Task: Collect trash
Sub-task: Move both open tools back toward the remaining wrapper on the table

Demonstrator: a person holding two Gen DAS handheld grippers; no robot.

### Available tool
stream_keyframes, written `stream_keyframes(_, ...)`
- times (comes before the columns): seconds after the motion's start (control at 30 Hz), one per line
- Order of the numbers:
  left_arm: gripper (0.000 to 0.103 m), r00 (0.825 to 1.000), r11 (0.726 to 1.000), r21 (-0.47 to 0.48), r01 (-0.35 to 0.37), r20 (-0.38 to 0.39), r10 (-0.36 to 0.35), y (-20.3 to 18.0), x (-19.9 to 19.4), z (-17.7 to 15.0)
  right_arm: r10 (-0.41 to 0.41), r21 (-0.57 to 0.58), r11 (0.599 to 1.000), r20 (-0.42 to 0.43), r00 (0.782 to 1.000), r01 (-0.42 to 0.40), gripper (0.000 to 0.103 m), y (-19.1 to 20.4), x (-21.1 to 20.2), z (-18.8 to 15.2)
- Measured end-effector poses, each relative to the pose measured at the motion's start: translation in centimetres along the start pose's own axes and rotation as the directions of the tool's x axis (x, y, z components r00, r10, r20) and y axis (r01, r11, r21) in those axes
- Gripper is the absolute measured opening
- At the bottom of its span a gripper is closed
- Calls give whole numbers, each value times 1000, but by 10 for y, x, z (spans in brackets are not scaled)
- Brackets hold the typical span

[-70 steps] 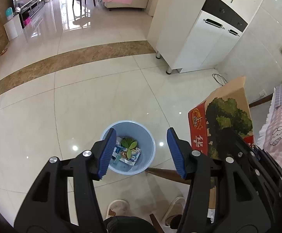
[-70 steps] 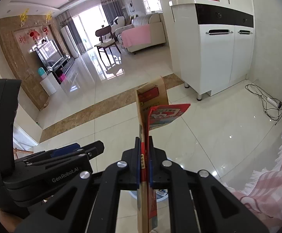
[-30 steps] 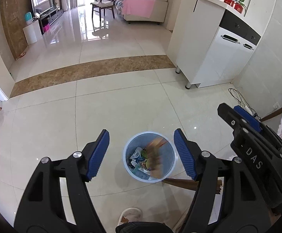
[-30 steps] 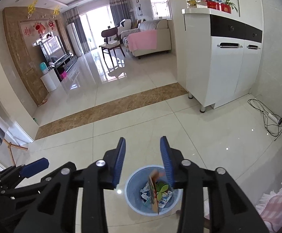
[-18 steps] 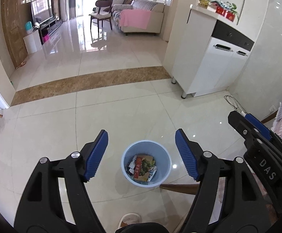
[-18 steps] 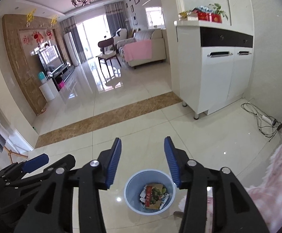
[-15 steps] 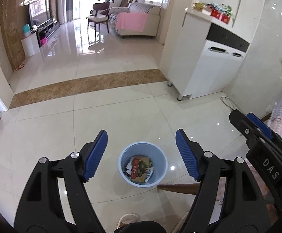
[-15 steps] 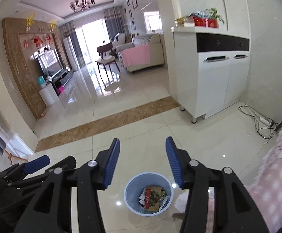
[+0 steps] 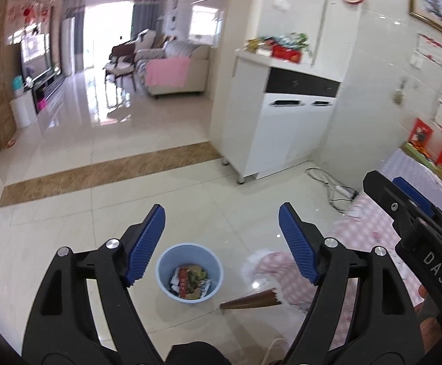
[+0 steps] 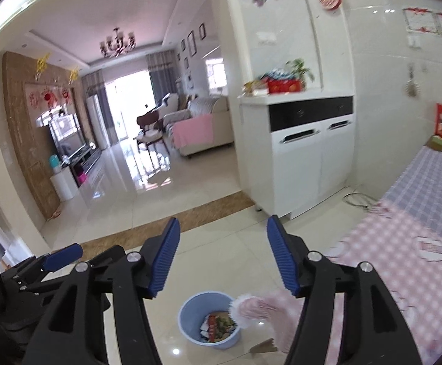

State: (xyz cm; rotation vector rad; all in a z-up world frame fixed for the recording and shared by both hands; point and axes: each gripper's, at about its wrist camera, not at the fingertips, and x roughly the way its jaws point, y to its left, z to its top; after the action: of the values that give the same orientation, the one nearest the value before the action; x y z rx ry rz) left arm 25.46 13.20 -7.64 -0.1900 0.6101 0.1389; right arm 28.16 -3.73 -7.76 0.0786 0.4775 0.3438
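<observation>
A light blue bin stands on the tiled floor below both grippers. Inside it lies a flattened red and brown carton among other scraps. My left gripper hangs well above the bin, its jaws opening with nothing between them. My right gripper is also high over the bin, jaws opening and empty. In the left wrist view the right gripper shows at the right edge; in the right wrist view the left gripper shows at the lower left.
A table with a pink and lilac checked cloth fills the right side, its corner overhanging near the bin. A white cabinet stands behind, with a cable on the floor. A wooden leg lies by the bin.
The carton that my right gripper held has dropped into the bin. Both grippers have risen and tilted up, so the bin looks smaller and lower. Both sets of jaws stand wider.
</observation>
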Motion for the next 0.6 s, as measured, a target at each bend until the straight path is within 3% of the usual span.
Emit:
stream_keyframes(0.3,80,982,975,117,187,-31,-185,-97,-38,-23,-181,99,980,77,980,173,64,-87,-103,-15)
stream_keyframes(0.4,82,966,950,175,260,-48,-255,-142,-48,-32,-246,143,962,86,965,233,65,-121,-132,-22)
stream_keyframes(0.57,82,938,891,296,346,-90,-334,-225,-62,-59,-380,253,902,79,921,350,68,-195,-185,-44)
stream_keyframes(0.6,82,926,870,317,378,-109,-362,-246,-64,-66,-410,279,884,71,909,377,68,-214,-195,-50)
